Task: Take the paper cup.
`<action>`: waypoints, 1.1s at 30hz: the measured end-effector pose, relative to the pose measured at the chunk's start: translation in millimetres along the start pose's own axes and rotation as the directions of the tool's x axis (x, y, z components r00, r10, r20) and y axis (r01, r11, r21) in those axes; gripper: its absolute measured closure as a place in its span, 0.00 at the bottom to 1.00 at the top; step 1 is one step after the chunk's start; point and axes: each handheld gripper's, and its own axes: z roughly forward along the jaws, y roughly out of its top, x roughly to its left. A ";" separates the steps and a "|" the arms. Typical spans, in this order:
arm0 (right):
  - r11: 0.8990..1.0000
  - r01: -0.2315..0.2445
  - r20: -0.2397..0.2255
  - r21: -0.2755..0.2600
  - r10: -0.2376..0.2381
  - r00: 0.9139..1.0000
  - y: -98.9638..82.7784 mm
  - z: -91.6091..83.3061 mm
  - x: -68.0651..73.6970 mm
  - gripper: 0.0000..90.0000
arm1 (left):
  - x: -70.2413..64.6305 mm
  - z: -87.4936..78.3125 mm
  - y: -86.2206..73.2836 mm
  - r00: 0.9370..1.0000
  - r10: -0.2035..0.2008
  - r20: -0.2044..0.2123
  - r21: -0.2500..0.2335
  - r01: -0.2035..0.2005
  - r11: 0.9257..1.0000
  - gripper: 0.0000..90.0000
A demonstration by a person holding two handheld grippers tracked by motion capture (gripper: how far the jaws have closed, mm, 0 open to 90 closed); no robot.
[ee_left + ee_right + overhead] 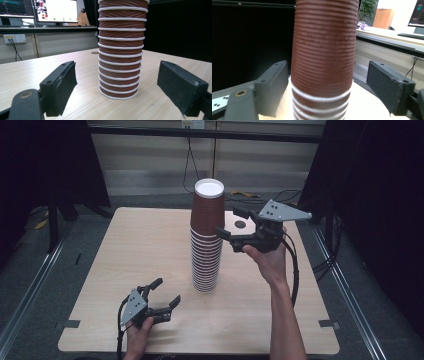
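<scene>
Straddling top cup (208,209), right gripper (229,224) jaws wide, untouching; table (150,250) edge distant.

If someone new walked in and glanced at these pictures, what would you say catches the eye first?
A tall stack of brown ribbed paper cups, upside down with white rims showing, stands mid-table on the light wooden table. The right gripper is raised beside the stack's topmost cup, jaws open on either side of it without touching. The left gripper sits low near the table's front edge, jaws open and aimed at the stack's base.
</scene>
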 end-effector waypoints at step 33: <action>0.988 0.036 -0.062 0.148 -0.027 0.998 40.5 53.1 -3.5 0.16 | 0.2 -0.3 0.0 1.000 0.004 0.002 0.002 -0.004 1.000 0.17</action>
